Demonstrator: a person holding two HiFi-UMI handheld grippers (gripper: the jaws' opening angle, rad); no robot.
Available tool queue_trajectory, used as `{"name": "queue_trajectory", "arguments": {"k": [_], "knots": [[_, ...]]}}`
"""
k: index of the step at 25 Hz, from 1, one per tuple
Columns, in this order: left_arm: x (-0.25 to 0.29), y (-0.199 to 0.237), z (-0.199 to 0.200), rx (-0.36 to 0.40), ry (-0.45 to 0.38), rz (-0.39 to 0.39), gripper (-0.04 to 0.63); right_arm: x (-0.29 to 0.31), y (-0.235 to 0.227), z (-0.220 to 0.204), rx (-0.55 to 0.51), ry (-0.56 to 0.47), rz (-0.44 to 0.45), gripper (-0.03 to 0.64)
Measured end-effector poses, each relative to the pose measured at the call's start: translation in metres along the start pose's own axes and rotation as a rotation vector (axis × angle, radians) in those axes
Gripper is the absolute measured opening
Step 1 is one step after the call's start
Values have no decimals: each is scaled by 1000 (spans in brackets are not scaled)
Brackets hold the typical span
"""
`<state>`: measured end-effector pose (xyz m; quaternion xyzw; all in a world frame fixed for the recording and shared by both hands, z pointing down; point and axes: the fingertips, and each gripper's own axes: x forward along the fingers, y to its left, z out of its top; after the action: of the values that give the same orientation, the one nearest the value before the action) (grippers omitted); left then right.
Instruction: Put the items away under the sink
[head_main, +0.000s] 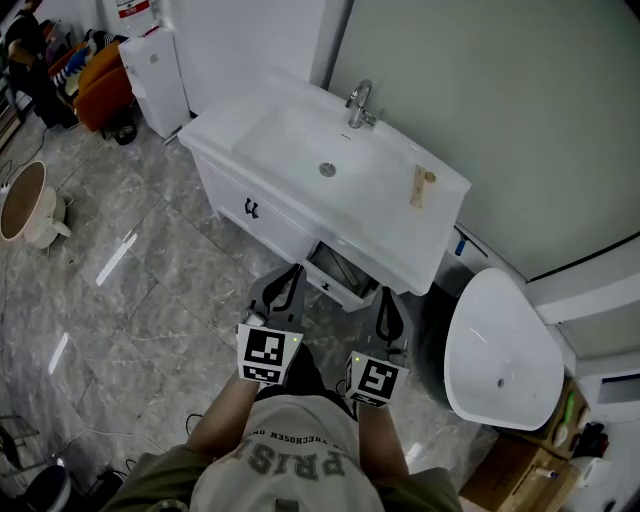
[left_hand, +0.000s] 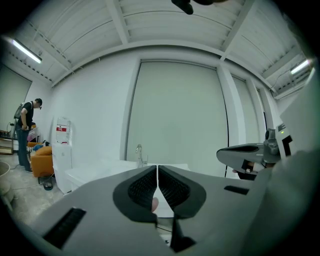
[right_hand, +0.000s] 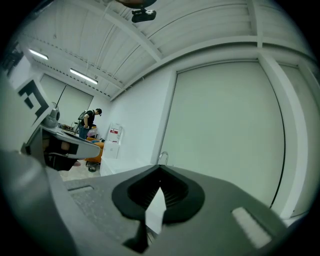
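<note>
Holding left gripper (head_main: 283, 280) and right gripper (head_main: 390, 305) side by side, jaws pressed together on nothing, before the white sink cabinet (head_main: 225, 185), its door (head_main: 340, 272) hanging ajar. Facing a tan item (head_main: 423, 186) lying on the countertop (head_main: 447, 203) at its right end, toilet (head_main: 500, 350) crowding right, floor (head_main: 130, 290) lying open left.

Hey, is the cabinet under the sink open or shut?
Open. In the head view one cabinet panel stands out under the sink, baring a dark gap; the handled door sits flush.
</note>
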<state>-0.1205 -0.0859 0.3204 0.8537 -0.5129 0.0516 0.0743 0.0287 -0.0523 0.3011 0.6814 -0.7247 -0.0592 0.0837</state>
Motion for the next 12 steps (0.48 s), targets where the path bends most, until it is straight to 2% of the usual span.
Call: {"name": "queue_trajectory", "arguments": {"k": [12], "knots": [[-12, 2, 13, -13, -64, -2, 10, -6, 6, 17, 9, -43, -2, 2]]}}
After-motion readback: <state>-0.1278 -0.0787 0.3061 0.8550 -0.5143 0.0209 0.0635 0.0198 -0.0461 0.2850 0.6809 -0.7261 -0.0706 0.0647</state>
